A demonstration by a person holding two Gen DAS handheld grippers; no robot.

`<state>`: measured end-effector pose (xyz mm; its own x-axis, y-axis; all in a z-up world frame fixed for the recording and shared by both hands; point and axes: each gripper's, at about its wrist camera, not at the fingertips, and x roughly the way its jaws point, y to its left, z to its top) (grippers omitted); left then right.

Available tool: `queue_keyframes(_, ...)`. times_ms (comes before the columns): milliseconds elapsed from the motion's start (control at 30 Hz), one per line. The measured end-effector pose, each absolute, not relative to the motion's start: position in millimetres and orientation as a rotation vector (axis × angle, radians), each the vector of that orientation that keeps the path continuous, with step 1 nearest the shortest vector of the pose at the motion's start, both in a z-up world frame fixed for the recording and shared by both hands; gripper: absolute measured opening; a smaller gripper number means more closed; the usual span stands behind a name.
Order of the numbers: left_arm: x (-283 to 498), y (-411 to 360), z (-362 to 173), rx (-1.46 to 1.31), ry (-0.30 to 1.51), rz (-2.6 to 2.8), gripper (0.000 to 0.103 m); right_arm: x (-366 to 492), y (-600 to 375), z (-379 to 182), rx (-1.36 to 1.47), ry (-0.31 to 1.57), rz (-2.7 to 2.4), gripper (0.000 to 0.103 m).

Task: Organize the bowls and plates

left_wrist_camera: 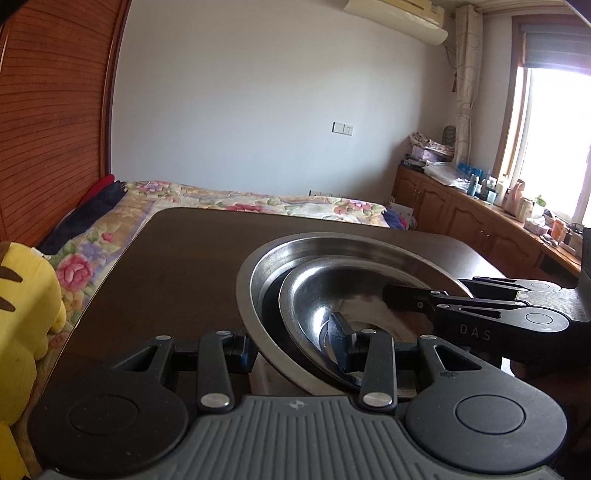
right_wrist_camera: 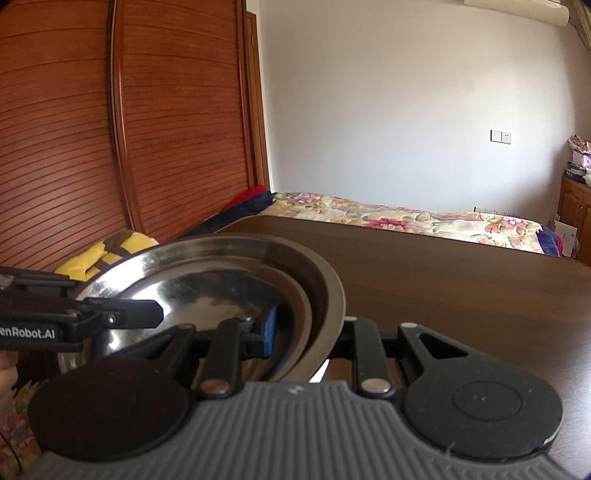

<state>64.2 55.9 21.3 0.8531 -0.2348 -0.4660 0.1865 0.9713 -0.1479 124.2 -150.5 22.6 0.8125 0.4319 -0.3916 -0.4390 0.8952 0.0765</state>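
In your left wrist view, your left gripper [left_wrist_camera: 295,347] straddles the near rim of the large steel plate [left_wrist_camera: 258,266], tilted above the dark table [left_wrist_camera: 177,258], with a smaller steel bowl [left_wrist_camera: 317,295] nested inside; your right gripper's [left_wrist_camera: 413,295] tips at 3 o'clock are partly hidden. In your right wrist view, your right gripper [right_wrist_camera: 306,332] clamps the same rim at 9 o'clock, its outer finger hidden behind the plate, so the contact there is hard to judge.

A dark brown wooden table [left_wrist_camera: 177,266] stands before a bed with a flowered cover [left_wrist_camera: 258,199]. A yellow plush toy with brown stripes [left_wrist_camera: 22,314] sits at the left, under a reddish-brown slatted wooden wardrobe [right_wrist_camera: 110,129]. A white air conditioner [left_wrist_camera: 399,18] hangs high on the wall, and low wooden cabinets [left_wrist_camera: 461,218] with small bottles run below the bright window [left_wrist_camera: 554,140]
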Motion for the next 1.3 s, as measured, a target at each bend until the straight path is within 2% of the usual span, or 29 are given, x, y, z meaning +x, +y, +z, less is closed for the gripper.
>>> queue_keyframes(600, 67, 55, 12, -0.094, 0.526, -0.216, 0.041, 126, -139, 14, -0.048, 0.437, 0.458, 0.026)
queue_keyframes(667, 67, 55, 11, -0.096, 0.525, -0.215, 0.044, 126, -138, 14, -0.05, 0.437, 0.456, 0.037)
queue_keyframes(700, 67, 55, 12, -0.098, 0.525, -0.212, 0.051, 126, -138, 14, -0.047, 0.441, 0.456, 0.05)
queue_keyframes(767, 66, 56, 13, -0.105, 0.517, -0.211, 0.064, 124, -139, 16, -0.032, 0.444, 0.461, 0.056)
queue_keyframes(833, 66, 57, 15, -0.102, 0.51, -0.208, 0.068, 121, -140, 21, -0.035, 0.426, 0.461, 0.064)
queue_keyframes(967, 64, 59, 20, -0.1, 0.494, -0.192, 0.078, 115, -143, 30, -0.048, 0.397, 0.433, 0.071)
queue_keyframes(1033, 62, 58, 25, -0.09, 0.481, -0.183, 0.082, 112, -149, 34, -0.038, 0.385, 0.416, 0.078)
queue_keyframes(1100, 60, 56, 29, -0.077, 0.464, -0.18, 0.088, 108, -154, 39, -0.029, 0.37, 0.4, 0.079)
queue_keyframes(1300, 48, 50, 44, -0.05, 0.42, -0.173, 0.097, 88, -173, 48, 0.028, 0.338, 0.362, 0.092)
